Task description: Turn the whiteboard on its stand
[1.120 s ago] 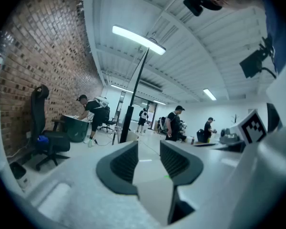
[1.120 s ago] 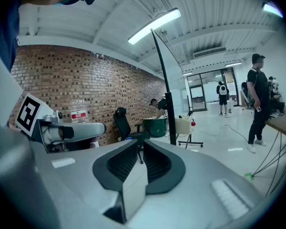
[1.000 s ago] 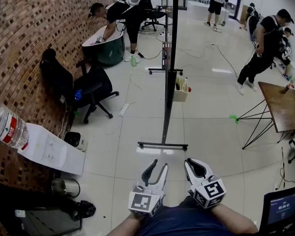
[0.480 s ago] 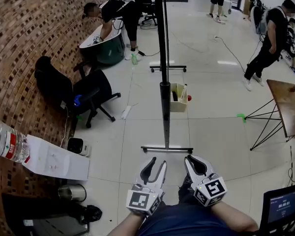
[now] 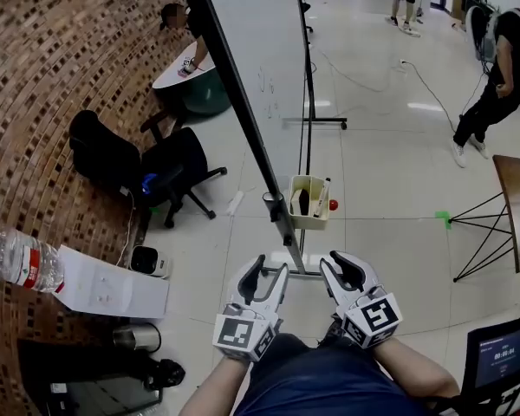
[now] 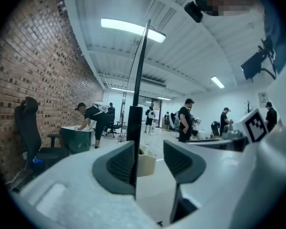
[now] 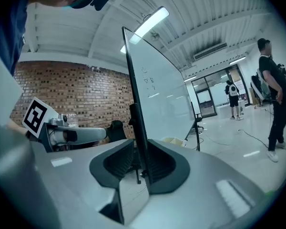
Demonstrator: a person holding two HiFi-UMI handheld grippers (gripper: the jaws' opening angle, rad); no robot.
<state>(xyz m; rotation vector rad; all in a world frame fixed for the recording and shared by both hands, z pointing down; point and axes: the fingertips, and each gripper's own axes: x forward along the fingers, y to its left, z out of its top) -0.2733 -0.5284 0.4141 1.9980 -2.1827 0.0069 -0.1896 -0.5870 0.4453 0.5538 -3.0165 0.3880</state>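
Head view, from the left: a brick wall [image 5: 61, 76] fills that side, with a water bottle [image 5: 22, 263] lying near it and a black office chair [image 5: 147, 167] farther off. At the far left a person [image 5: 186, 33] bends over a tub [image 5: 191, 81]. I see only a head and an arm; the whiteboard [image 5: 260, 68] covers the rest.

The whiteboard stands mid-scene, angled so that I look along its dark near edge, and its top is cut off by the frame. Of its stand [image 5: 305, 102] I get the far post and foot clearly; the near foot shows only in part, between my two grippers. A cream bin [image 5: 308, 199] sits at the near post, though I cannot tell how it is fixed.

My left gripper [image 5: 269, 265] is low, close to my body and just short of the board's near edge. In the left gripper view its jaws have just been opening; they stand released, with nothing between the pads. The board's edge [image 6: 139, 89] only lines up behind the left pad.

My right gripper [image 5: 337, 265] has also just been opening, with a narrower gap. In the right gripper view the board [image 7: 159, 94] runs down into that gap, but the head view puts it ahead of the tips, so the pads are released too.

At the far right a table [image 5: 516, 206] is cut off by the frame, and a screen [image 5: 494, 358] is too small to read.
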